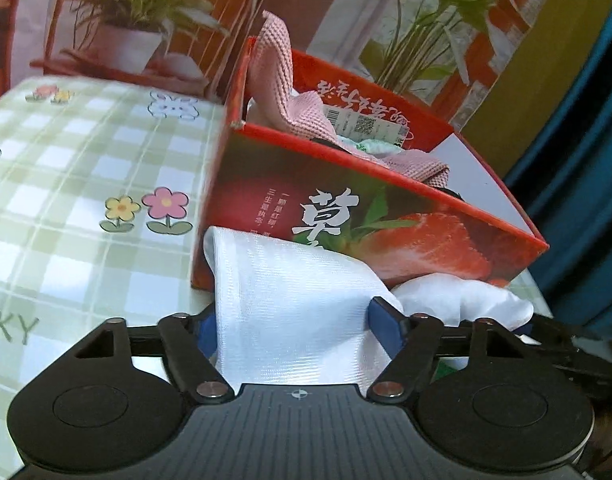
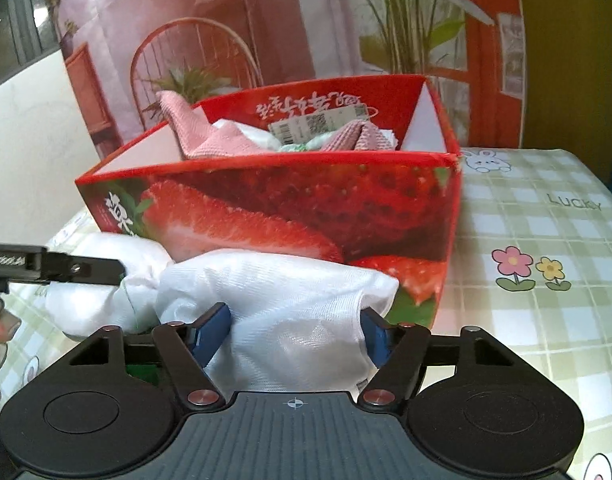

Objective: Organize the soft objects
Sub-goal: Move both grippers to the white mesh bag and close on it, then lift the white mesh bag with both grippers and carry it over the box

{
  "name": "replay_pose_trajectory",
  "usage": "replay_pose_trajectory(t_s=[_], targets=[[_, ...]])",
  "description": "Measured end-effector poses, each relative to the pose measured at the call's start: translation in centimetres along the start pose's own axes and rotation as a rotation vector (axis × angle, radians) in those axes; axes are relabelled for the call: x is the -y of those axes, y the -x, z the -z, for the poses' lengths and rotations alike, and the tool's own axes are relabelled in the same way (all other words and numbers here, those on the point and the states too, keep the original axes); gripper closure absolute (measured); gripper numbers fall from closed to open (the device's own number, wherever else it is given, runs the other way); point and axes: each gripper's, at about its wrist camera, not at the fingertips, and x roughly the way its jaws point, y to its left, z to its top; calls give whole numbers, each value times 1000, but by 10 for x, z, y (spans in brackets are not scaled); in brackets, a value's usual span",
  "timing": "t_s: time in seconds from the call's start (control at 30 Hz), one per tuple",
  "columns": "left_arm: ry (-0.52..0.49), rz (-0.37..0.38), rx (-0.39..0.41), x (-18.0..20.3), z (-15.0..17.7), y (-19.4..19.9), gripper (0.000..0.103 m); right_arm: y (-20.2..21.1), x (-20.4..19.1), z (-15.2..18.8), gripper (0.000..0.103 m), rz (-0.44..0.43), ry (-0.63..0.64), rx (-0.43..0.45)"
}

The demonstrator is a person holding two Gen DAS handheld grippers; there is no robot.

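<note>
**White cloth between both pairs of fingers**

White cloth (image 1: 293, 304) lies on the table, just in front of the red box (image 1: 370, 216), and it fills the gap of both of your grippers. Your left gripper (image 1: 293, 328) has its blue pads at a middle width; the right pad (image 1: 386, 328) touches the edge of the cloth, and the left pad is mostly hidden behind the fabric. The cloth rises between them like a folded sheet and leans against the box wall ahead of the fingertips.

Your right gripper (image 2: 295, 334) stands in the same way. Its pads (image 2: 209, 332) press on both sides of a puffed part of the cloth (image 2: 289, 304), which bulges over them. To the left of these fingers the rest of the cloth goes under a black finger of the other gripper (image 2: 81, 270).

Beyond the fingertips, inside the box (image 2: 265, 216), a pink cloth (image 2: 225, 140) lies with a paper label (image 2: 318, 122) on top. The checked tablecloth (image 2: 538, 216) with flowers extends to the right of your right fingers.
</note>
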Motion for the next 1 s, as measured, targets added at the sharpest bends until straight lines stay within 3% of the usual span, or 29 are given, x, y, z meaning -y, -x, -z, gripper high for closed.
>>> replay_pose_trajectory(t_s=[0.13,0.2,0.3,0.67,1.0], targets=[[-43,-8,-3,5,0,0,50,-3,1,0,50,-32,-21,-7],[-66,-9,4,8,0,3,63,-3,-1,1,62,-54,-20,-11],[-69,-2,21,8,0,11,72,0,-4,3,72,-54,-17,1],[-95,14,142,29,12,50,76,31,-8,6,90,-34,-63,99],[-149,17,236,44,21,77,76,58,-21,5,91,-39,-27,176]])
